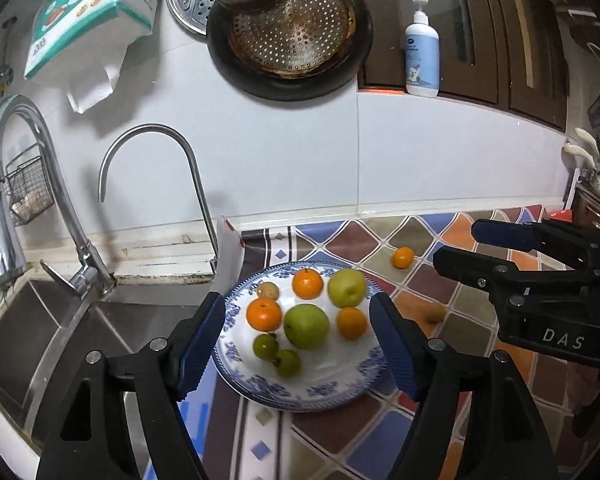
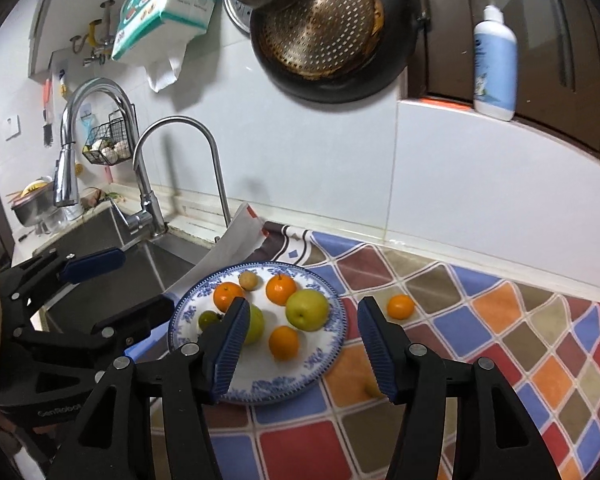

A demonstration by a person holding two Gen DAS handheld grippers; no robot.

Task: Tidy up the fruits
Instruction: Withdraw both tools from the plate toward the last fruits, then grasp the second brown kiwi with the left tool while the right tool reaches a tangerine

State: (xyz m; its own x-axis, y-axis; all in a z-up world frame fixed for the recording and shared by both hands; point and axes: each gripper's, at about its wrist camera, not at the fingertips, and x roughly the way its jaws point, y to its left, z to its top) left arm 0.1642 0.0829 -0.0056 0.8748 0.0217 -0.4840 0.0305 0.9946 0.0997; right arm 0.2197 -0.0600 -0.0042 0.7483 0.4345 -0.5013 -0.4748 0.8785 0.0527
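A blue-and-white plate (image 1: 332, 388) (image 2: 324, 360) on the checkered mat holds several fruits: oranges (image 1: 264, 314), green apples (image 1: 306, 326) (image 2: 307, 309), small green fruits (image 1: 265, 346) and a small tan one (image 1: 268, 290). One orange (image 1: 403, 258) (image 2: 401, 306) lies on the mat right of the plate, and a small brown fruit (image 1: 435, 313) lies nearer. My left gripper (image 1: 298, 344) is open and empty above the plate. My right gripper (image 2: 300, 344) is open and empty over the plate's right part; it also shows in the left wrist view (image 1: 460, 246).
A steel sink (image 1: 40, 344) (image 2: 112, 276) with two taps (image 1: 156, 168) lies left of the plate. A dark pan with a strainer (image 1: 288, 40) hangs on the tiled wall. A pump bottle (image 1: 421, 54) stands on a ledge at right.
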